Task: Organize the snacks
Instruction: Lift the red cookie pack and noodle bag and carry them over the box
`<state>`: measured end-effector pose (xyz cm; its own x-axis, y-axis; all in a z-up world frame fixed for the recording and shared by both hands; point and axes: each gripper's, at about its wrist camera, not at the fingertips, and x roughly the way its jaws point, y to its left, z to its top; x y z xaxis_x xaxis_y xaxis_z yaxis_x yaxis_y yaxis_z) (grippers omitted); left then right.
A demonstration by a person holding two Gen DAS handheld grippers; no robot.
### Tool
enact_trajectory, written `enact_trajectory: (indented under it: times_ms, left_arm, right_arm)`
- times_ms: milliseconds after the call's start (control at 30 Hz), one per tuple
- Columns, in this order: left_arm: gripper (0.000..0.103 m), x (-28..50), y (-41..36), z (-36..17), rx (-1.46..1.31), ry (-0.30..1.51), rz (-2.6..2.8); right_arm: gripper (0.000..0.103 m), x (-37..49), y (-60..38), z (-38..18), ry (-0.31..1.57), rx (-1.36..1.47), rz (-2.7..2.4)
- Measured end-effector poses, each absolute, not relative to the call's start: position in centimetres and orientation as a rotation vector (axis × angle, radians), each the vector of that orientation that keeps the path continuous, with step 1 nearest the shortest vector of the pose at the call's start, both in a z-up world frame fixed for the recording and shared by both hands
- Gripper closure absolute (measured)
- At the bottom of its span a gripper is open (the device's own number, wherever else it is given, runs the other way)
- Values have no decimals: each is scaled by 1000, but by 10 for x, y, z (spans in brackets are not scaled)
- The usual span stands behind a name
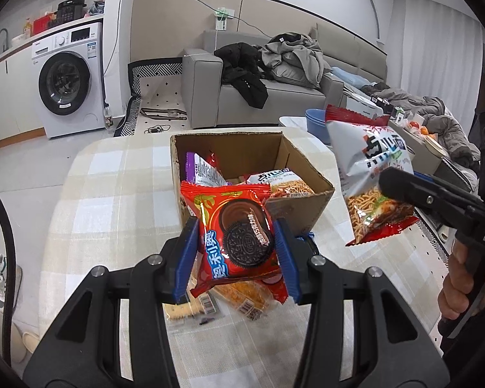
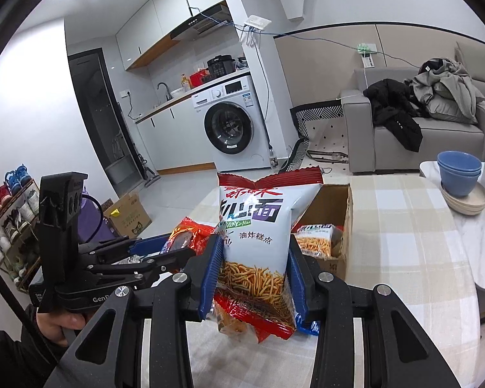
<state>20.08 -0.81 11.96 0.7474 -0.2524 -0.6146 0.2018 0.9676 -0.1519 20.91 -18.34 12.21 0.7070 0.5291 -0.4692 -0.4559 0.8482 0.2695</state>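
My left gripper (image 1: 237, 245) is shut on a red Oreo cookie packet (image 1: 236, 232) and holds it above the table, just in front of an open cardboard box (image 1: 229, 144). The box holds a purple packet (image 1: 199, 169) and a noodle-snack bag (image 1: 281, 184). My right gripper (image 2: 253, 274) is shut on a white and red noodle-snack bag (image 2: 255, 226), held upright in the air to the right of the box; the bag also shows in the left wrist view (image 1: 368, 168). The box shows in the right wrist view (image 2: 334, 213) behind the bag.
Several loose snack packets (image 1: 242, 300) lie on the checked tablecloth (image 1: 113, 194) under the Oreo packet. Blue bowls (image 2: 459, 174) stand stacked on a beige plate at the table's far right. A grey sofa with clothes (image 1: 274, 74) and a washing machine (image 1: 68, 80) stand beyond.
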Motion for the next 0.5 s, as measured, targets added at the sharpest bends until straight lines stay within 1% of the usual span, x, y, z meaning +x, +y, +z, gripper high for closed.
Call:
enact_trajectory:
  times_ms: [500]
  left_arm:
    - [59,235,-8,120,-82,680,-228]
  right_arm:
    - [64,231,-186,127,561,136,520]
